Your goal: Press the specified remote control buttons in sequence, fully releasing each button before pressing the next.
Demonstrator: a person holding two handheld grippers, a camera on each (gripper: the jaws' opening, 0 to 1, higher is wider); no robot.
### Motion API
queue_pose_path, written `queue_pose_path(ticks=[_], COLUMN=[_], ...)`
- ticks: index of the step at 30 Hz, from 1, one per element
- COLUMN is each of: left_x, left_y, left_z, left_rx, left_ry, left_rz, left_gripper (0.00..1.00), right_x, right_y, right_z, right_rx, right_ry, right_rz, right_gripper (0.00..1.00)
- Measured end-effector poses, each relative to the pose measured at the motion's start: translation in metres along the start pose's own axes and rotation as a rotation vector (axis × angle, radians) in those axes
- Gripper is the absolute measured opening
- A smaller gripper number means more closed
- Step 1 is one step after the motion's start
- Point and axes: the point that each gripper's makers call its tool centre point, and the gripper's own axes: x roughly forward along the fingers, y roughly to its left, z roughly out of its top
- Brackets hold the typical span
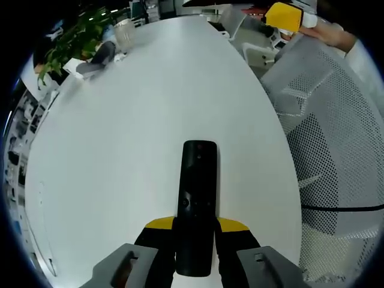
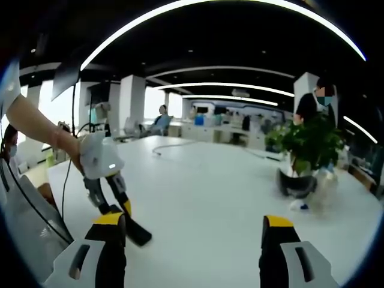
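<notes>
Room: we see an open office with white columns (image 2: 132,99).
Light: curved ceiling strips (image 2: 228,69).
Table: a long white table (image 1: 150,108).
Furniture: a white mesh chair (image 1: 336,150).
Greenery: a potted plant (image 2: 309,144).

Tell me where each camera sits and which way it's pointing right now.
Left gripper view: rides the left hand-held gripper, looking down along its jaws at the remote clamped between them on the white table.
Right gripper view: rides the right hand-held gripper, jaws apart, looking across the table toward a plant; a forearm shows.
Shared: remote, table, left hand-held gripper, plant.
</notes>
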Motion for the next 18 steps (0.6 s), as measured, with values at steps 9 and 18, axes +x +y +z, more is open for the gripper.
queue_pose_path(ticks=[9,18], left_x=[0.0000,0.0001], left_y=[-0.0027,-0.0056], left_z=[0.0002,0.0003], left_rx=[-0.001,0.000], left_ry=[-0.006,-0.010], left_rz=[0.000,0.000], left_gripper=[0.24,0.24], right_x=[0.0003,0.0011], right_y=[0.0006,0.0020], right_z=[-0.0009,-0.0019], right_rx=[-0.002,-0.006], right_ry=[0.006,0.013], right_rz=[0.002,0.009], right_gripper=[0.92,0.91])
